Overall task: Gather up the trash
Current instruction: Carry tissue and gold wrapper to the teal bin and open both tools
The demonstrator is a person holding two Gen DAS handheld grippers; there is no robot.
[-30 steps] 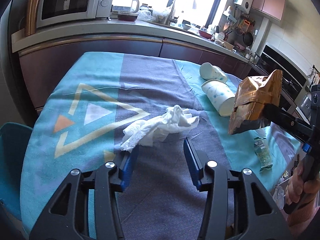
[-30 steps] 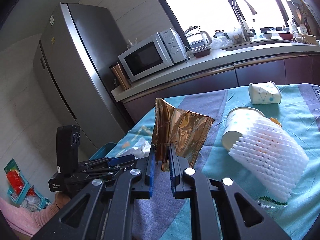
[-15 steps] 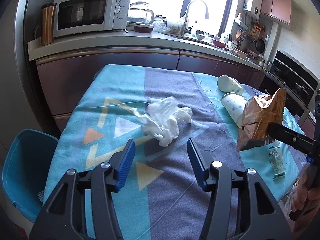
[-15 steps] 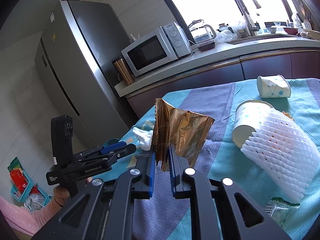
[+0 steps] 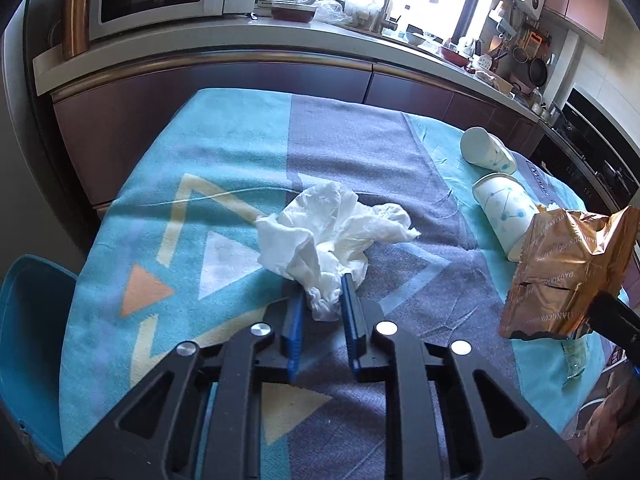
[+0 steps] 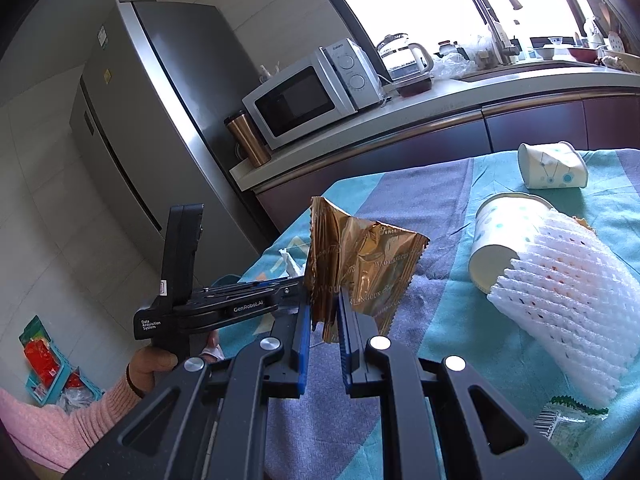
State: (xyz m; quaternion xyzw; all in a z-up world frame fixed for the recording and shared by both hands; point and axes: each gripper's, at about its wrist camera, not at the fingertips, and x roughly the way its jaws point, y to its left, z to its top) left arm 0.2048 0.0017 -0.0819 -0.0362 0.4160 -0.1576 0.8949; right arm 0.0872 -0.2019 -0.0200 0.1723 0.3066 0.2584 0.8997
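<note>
Trash: 1 tissue (image 5: 332, 236), 1 gold wrapper (image 6: 360, 268), 2 paper cups (image 5: 506, 212).

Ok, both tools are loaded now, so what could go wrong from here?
The left tool has just closed on only the near tail of the crumpled tissue; it may tear or slip when lifted. The gold wrapper is pinched at its bottom edge by the right tool and could flop loose. The bin sits off the table's corner, inviting a miss.

Both tongs (image 5: 320, 292) (image 6: 323, 312) clamped, left freshly.
</note>
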